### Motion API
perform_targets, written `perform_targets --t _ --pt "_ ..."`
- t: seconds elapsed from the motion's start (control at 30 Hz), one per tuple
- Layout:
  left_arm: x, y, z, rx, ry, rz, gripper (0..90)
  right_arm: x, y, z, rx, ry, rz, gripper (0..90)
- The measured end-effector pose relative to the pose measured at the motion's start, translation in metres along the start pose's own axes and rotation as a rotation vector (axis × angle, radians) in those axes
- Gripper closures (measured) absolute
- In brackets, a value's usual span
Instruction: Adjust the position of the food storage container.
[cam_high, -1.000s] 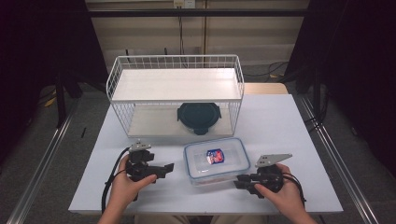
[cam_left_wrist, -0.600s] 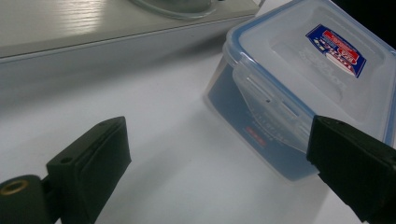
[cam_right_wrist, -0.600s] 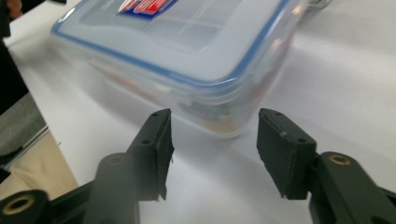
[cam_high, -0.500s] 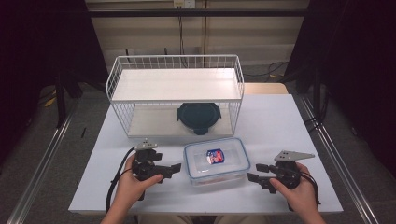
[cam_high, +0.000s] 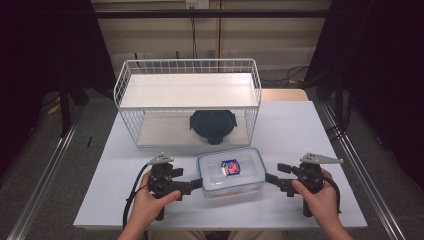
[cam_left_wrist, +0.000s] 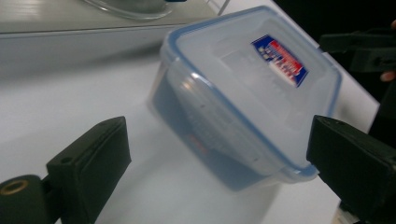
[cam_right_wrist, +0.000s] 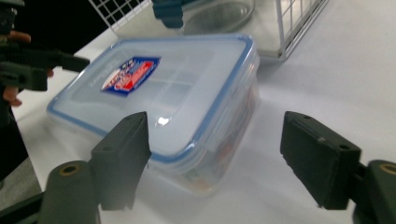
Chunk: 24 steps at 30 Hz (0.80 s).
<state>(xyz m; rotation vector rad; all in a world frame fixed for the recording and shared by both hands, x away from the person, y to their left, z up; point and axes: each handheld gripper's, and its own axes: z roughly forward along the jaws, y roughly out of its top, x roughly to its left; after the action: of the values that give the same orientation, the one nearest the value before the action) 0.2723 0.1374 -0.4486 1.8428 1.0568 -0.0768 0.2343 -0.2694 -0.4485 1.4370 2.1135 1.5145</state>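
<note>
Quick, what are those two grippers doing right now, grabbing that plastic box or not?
Left gripper: open, holding nothing, beside the plastic box.
Right gripper: open, holding nothing, just off its other end.

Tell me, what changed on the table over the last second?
Both grippers closed in on the box: the left gripper slid right to its side, and the right gripper came back beside it after drifting away. Neither grips it. Box, rack and bowl stayed put.

Your left gripper (cam_high: 196, 184) and right gripper (cam_high: 274, 173) both point inward, fingers (cam_left_wrist: 91, 161) spread wide; the hands seem low, near table level.
</note>
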Motion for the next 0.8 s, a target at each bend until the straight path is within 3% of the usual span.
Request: perform_targets --t 0.23,0.37,0.53,0.67,0.8 --pt "-0.002 -0.005 0.01 -0.028 -0.082 -0.05 2.2 -0.004 0.006 0.002 -0.093 0.028 0.125 16.8" --pt "-0.003 -0.007 0.016 -0.038 -0.113 -0.109 2.9 -0.008 0.007 0.011 -0.116 0.057 0.193 12.7" --pt "-0.004 -0.01 0.018 -0.068 -0.1 -0.145 4.5 -0.005 0.008 0.022 -0.142 0.061 0.272 12.6" --pt "-0.005 -0.013 0.02 -0.088 -0.104 -0.173 7.2 -0.004 0.008 0.025 -0.148 0.061 0.265 12.4" --pt "-0.007 -0.013 0.023 -0.099 -0.095 -0.184 9.4 -0.005 0.005 0.028 -0.151 0.055 0.293 13.4"
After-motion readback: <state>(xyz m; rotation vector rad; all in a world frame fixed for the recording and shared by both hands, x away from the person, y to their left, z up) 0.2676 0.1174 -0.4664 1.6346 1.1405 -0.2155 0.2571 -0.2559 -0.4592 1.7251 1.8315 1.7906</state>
